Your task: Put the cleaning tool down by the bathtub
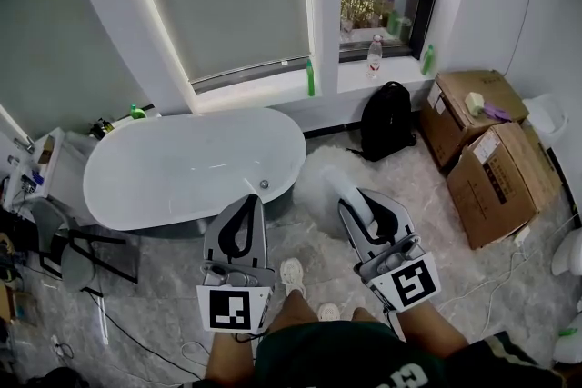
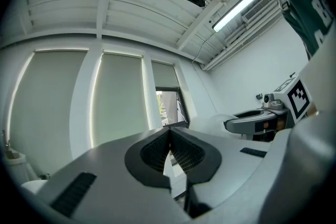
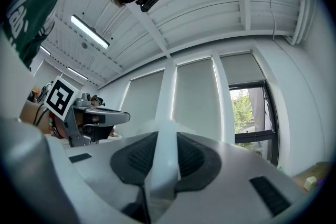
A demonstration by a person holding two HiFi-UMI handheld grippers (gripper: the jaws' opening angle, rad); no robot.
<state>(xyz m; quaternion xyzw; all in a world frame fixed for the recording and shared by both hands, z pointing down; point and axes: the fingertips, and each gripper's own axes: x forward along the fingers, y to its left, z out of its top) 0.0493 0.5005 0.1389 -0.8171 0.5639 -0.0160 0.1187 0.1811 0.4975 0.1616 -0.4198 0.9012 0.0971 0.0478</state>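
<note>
Head view findings: a white cleaning tool with a fluffy head and a flat white handle is held over the grey marbled tile floor, its head just off the right end of the white oval freestanding bathtub. Whether the head touches the floor cannot be established. The handle is clamped between the narrowly set jaws of the right gripper. In the right gripper view the handle runs up between both ribbed pads and is pressed from either side. This grip is judged to keep the head pointed forward, towards the tub, ready for setting down.

The left gripper is held beside it, at the tub's near edge. Its jaws are closed tip to tip with nothing between them, and it is judged to be kept out of the way as a spare.

Brown cardboard boxes and a black backpack are noted towards the window wall, well apart from the intended resting place. The tool is not yet released.
</note>
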